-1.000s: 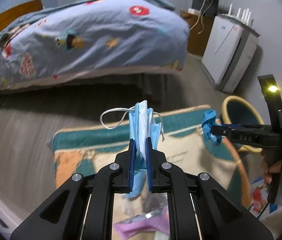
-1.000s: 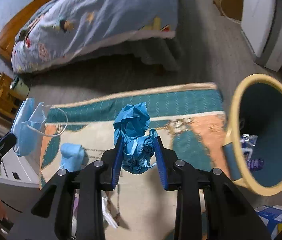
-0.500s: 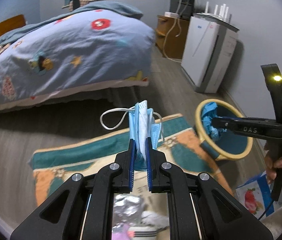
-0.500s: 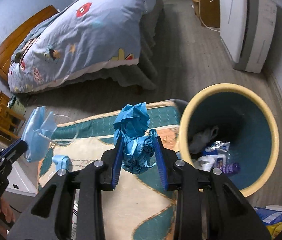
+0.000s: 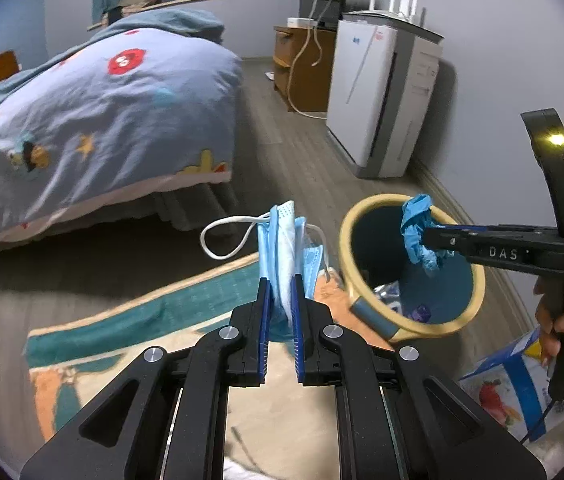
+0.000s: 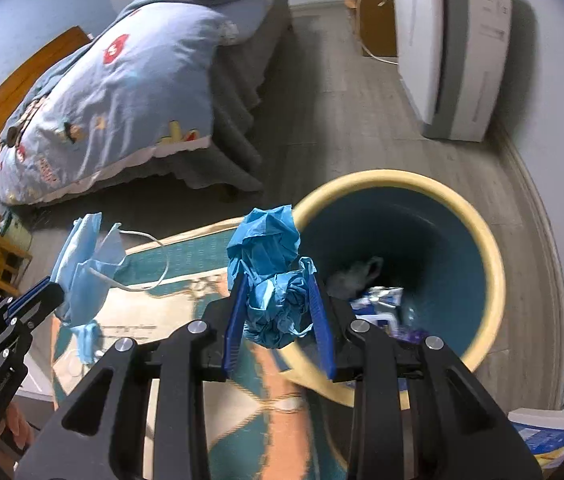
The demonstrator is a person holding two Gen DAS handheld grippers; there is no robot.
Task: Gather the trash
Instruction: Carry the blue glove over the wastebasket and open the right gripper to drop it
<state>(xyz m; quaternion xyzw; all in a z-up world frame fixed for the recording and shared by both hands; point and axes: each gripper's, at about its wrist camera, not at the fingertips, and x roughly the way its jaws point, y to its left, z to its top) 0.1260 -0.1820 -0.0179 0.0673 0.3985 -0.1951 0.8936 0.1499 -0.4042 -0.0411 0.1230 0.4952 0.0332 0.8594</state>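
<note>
Crumpled blue glove (image 6: 272,280) clamped in right gripper (image 6: 278,312), hanging at the near rim of the bin (image 6: 493,264); best carried past the yellow lip before letting go. Face mask (image 5: 285,256) pinched in the tightly closed left gripper (image 5: 282,308), beside the bin, over the rug (image 5: 186,304). Bare floor beyond; bed (image 5: 94,120) and white appliance (image 5: 377,96) well apart.

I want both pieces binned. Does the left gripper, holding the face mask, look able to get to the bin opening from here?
Probably yes: the left gripper holds the face mask beside the bin, nothing between; the right gripper crowds the opening.
</note>
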